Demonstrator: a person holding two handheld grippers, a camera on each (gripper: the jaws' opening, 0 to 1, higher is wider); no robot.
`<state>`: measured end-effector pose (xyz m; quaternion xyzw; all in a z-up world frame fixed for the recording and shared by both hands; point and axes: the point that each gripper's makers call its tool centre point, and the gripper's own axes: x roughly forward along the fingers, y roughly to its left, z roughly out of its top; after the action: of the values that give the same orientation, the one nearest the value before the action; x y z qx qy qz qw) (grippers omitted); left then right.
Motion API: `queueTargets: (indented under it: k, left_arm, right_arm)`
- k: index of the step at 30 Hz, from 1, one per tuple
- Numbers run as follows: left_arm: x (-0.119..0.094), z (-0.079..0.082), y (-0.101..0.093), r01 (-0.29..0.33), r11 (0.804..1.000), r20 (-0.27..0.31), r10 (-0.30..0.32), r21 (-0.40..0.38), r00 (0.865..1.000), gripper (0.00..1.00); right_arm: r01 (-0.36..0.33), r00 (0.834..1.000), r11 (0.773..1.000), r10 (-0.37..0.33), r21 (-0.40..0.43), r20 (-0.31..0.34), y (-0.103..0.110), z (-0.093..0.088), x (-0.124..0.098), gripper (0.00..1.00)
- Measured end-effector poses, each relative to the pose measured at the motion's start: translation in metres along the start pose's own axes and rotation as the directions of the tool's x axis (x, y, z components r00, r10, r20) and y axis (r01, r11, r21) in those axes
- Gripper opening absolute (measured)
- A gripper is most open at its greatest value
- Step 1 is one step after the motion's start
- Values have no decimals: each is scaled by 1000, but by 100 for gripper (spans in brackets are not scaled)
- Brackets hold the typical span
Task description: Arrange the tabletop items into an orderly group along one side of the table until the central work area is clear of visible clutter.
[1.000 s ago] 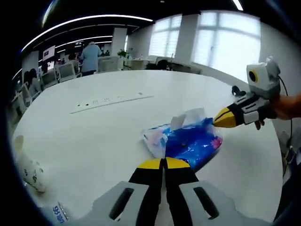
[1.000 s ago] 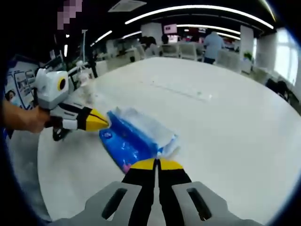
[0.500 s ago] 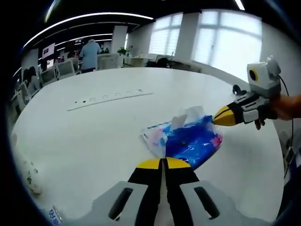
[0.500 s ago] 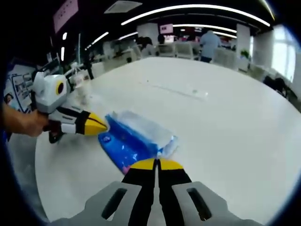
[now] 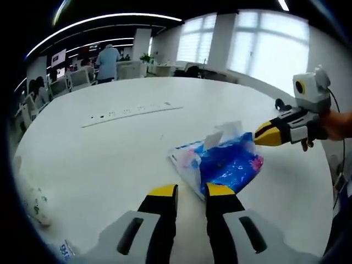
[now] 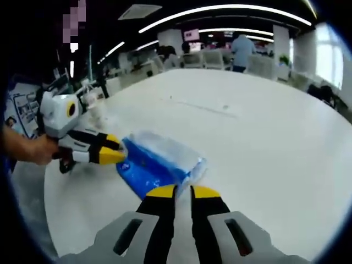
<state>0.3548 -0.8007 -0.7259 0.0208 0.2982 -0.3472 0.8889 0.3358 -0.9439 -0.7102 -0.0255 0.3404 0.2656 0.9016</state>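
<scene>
On the white surface [image 5: 110, 148], near its middle, a blue soft tissue pack [image 5: 223, 165] is seen, tissue protruding. It is judged light, squashy and slippery-wrapped; its ends are best pinched. The left hand-held gripper [image 5: 191, 191] and right hand-held gripper [image 6: 182, 192] are narrowly parted, nothing held.

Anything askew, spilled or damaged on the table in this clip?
Little stands out. The blue plastic tissue pack lies crumpled and angled on the white round table, a tissue poking from its top, between the left tongs and right tongs. A white paper cup lies tipped over at the table edge.
</scene>
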Motion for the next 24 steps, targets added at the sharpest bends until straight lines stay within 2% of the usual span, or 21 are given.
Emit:
queueTargets:
  k: [14,20,24]
  left_arm:
    - [-11,8,-1,-1,1000,5,1,4,1000,23]
    - [-17,11,-2,-4,1000,8,4,-1,1000,30]
    - [-22,12,-3,-6,1000,12,6,-6,1000,34]
  right_arm:
    - [-8,1000,1000,8,-8,29,10,6,-9,24]
    - [8,999,1000,-6,-25,52,12,13,-15,36]
    - [10,998,1000,-9,-26,60,15,15,-19,38]
